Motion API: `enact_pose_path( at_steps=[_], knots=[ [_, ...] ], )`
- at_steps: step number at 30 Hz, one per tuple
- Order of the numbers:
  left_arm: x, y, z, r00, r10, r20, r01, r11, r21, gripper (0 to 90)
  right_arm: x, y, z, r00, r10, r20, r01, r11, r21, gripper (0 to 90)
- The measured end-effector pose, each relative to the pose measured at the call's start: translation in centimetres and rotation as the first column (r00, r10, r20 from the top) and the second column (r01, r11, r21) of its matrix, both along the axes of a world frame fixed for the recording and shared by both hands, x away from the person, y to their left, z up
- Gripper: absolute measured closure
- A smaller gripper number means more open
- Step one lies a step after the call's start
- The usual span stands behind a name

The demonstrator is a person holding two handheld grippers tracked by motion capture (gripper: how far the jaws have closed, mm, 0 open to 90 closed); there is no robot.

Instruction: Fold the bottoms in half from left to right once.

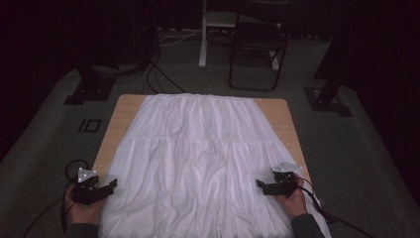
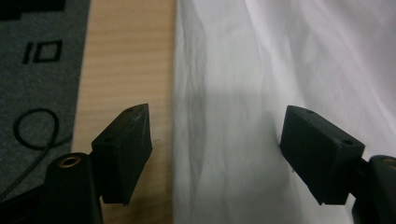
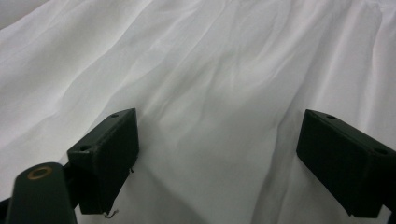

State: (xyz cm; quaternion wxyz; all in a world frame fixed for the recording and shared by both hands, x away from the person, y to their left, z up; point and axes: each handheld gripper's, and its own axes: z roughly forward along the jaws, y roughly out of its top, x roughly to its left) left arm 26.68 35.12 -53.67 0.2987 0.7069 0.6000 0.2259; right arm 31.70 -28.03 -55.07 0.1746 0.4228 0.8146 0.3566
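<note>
White skirt [image 1: 198, 158] is lying spread flat over the desk [image 1: 126, 106], waistband at the far end, hem hanging off the near edge. Left gripper [image 1: 113, 184] is hovering wide open at the skirt's left edge, holding nothing; right gripper [image 1: 259, 185] is sitting wide open over the right hem area, empty too. Looks like folding is not yet begun, no fold made. No readable labels; floor mark [image 1: 90, 125] resembling "10".

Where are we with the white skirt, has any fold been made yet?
Done: the white skirt lies spread flat on the wooden table, waistband at the far edge. In hand: the left gripper sits at the skirt's near left edge, the right gripper over its near right side, both open, cloth beneath their jaws but not pinched. Left: no fold shows; gripping and folding probably remain.
</note>
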Motion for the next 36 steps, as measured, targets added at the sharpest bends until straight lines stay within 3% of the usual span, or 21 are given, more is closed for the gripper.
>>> enact_pose_path(
  at_steps=[5,9,12,16,19,22,24,26,28,30,32,36],
  knots=[
    [-0.3,-0.8,-0.2,0.9991,-0.036,-0.02,0.037,0.9985,0.041,24.4,0.0,0.0,0.0,1.0,0.0,0.0,0.0,1.0,0.0,12.2],
    [-0.8,-1.9,-0.3,0.994,-0.109,-0.011,0.109,0.9931,0.042,25.0,0.0,0.0,0.0,1.0,0.001,-0.001,-0.001,1.0,0.0,12.2],
    [-1.0,-2.5,-0.3,0.9912,-0.133,-0.006,0.133,0.9902,0.044,27.2,0.0,0.0,0.0,1.0,0.001,-0.001,-0.001,1.0,0.0,12.2],
    [-1.0,-2.7,0.0,0.9901,-0.14,-0.01,0.14,0.9894,0.039,41.5,0.0,0.0,0.0,1.0,0.001,-0.001,-0.001,1.0,0.0,12.2],
    [-1.0,-2.8,0.2,0.9874,-0.158,-0.014,0.158,0.9871,0.024,65.2,-0.1,0.0,0.0,1.0,0.001,-0.001,-0.001,1.0,0.0,12.2],
    [-0.9,-2.8,0.1,0.9824,-0.186,-0.015,0.186,0.9824,-0.018,84.7,-0.1,0.0,0.0,1.0,0.001,-0.001,-0.001,1.0,0.0,12.2],
    [-0.9,-2.7,0.2,0.9811,-0.193,-0.019,0.192,0.9812,-0.018,86.9,-0.1,0.0,0.0,1.0,0.002,-0.001,-0.002,1.0,0.0,12.2],
    [-0.7,-2.7,0.2,0.9816,-0.19,-0.018,0.19,0.9817,-0.009,87.3,-0.1,0.0,0.0,1.0,0.009,-0.002,-0.009,0.9999,0.004,12.2],
    [-0.4,-2.7,0.4,0.9838,-0.178,-0.016,0.179,0.983,0.043,87.6,-0.2,0.0,0.0,0.9999,0.015,0.002,-0.015,0.9999,0.002,15.3],
    [0.1,-2.3,1.0,0.986,-0.167,0.01,0.166,0.9844,0.059,87.7,-0.5,-0.2,0.2,0.9997,0.022,0.012,-0.022,0.9997,0.013,28.1],
    [0.7,-1.5,1.7,0.9885,-0.146,0.037,0.143,0.9866,0.078,88.1,-0.6,-0.5,0.4,0.9993,0.036,0.003,-0.036,0.9991,0.021,34.1],
    [2.0,0.9,2.8,0.9969,-0.052,0.06,0.041,0.9853,0.166,88.3,-0.8,-1.2,1.1,0.9993,0.027,0.026,-0.028,0.9988,0.041,36.4]
  ],
)
